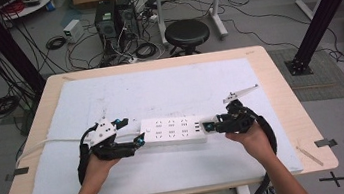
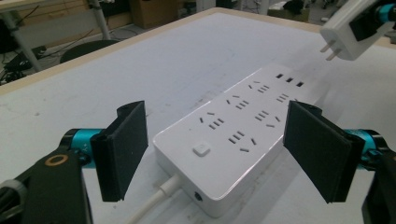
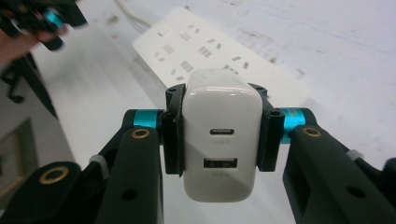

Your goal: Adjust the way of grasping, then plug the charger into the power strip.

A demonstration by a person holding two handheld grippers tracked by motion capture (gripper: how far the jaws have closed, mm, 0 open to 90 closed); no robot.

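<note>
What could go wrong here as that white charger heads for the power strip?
The left gripper stands open around the power strip without pressing it, so the strip might slide when pushed on. The right gripper pinches the charger only by its smooth sides; it could twist, and its prongs might miss the slots.

My left gripper [image 2: 215, 156] has black arms, flat black rectangular pads, turquoise collars and brass-ringed screw holes. My right gripper [image 3: 218, 135] looks alike, with white clips on its arms. Thick black cables [image 1: 83, 161] trail from both; my forearms are bare.
</note>
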